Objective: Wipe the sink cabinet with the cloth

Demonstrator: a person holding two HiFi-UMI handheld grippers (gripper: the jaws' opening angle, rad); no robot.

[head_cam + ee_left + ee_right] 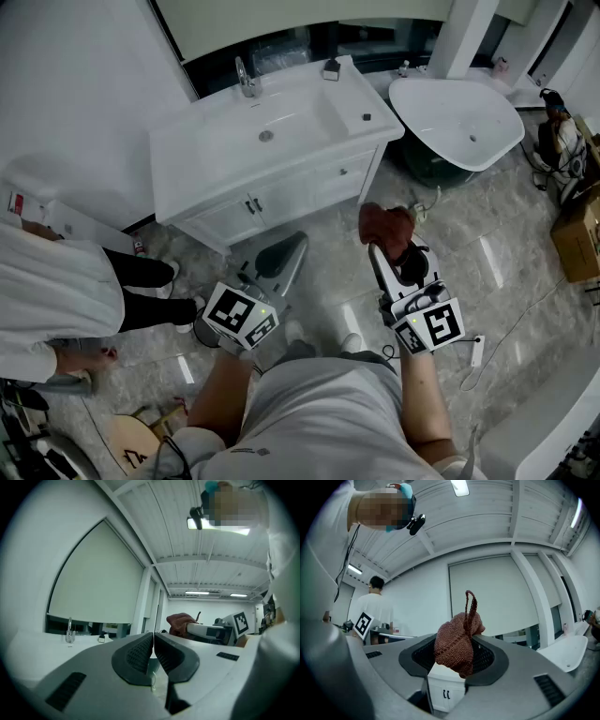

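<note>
right gripper (453,659) clamping brown cloth (456,639), left gripper (153,651) closed, white sink cabinet (281,197)

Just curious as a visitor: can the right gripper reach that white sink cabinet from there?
Probably yes: the right gripper, shut on the cloth, faces the sink cabinet with only bare floor between.

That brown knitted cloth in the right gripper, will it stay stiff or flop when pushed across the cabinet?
Probably floppy: the cloth bunches and sags between the jaws of the right hand-held gripper. Likely light, hanging from one pinch. Its coarse knit should drag rather than slip.
</note>
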